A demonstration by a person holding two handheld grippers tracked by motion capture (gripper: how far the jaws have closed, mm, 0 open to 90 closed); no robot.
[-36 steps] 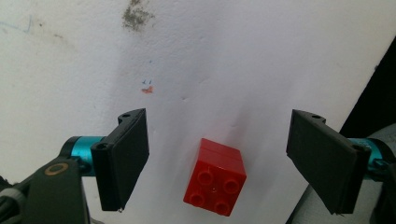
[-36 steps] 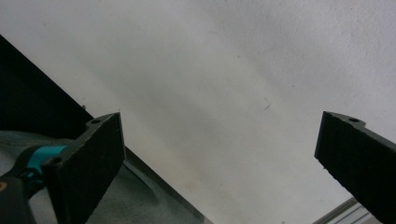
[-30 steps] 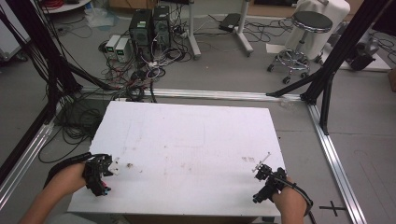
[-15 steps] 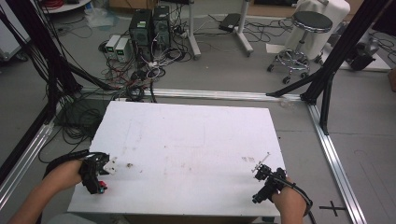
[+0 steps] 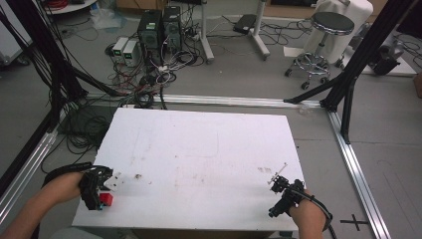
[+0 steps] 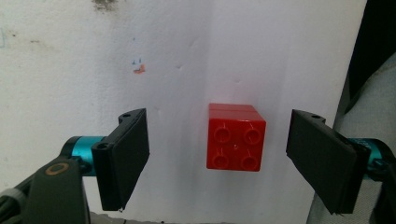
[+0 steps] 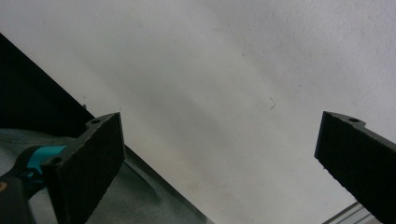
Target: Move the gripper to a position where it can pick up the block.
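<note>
Both forearms reach in low over the near edge of the white table (image 5: 199,149). The left gripper (image 6: 217,154) hangs over a red brick (image 6: 236,137) near the left corner, jaws wide apart, touching nothing (studs face the camera). The right gripper (image 7: 219,158) is spread wide over bare tabletop near the right corner.
</note>
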